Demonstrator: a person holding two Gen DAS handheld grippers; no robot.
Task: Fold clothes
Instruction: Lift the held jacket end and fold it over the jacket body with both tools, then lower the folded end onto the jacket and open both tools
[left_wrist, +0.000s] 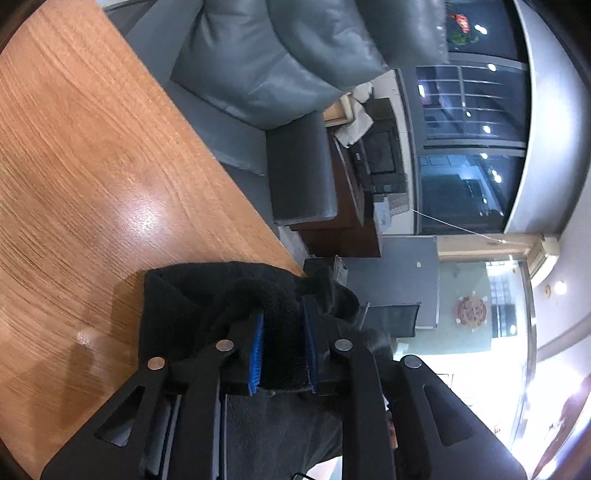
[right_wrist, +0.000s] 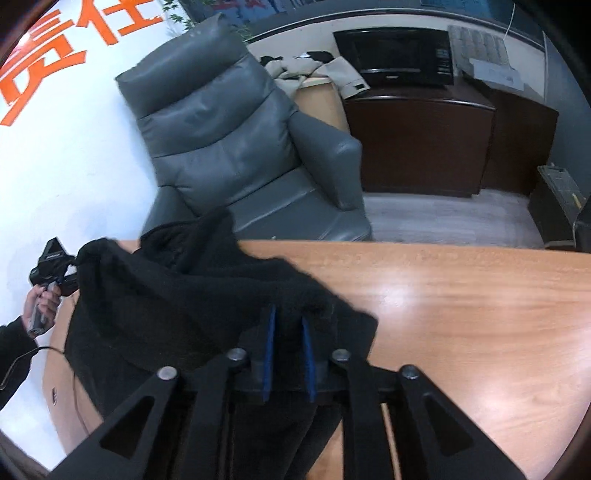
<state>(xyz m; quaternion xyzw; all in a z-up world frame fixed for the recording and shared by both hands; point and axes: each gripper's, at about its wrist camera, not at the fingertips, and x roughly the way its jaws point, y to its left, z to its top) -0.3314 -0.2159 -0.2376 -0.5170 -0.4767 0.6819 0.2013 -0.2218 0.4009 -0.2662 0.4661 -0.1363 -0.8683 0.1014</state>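
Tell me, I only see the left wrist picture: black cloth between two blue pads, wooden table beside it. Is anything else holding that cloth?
Observer: Yes. The right hand-held gripper is also shut on the black garment.
Operator: Is the garment lifted or lying down?
Observer: It hangs stretched between both grippers above the table.
Operator: Can you see the person?
Observer: Only a hand in a dark sleeve, gripping the left hand-held gripper at the far left.
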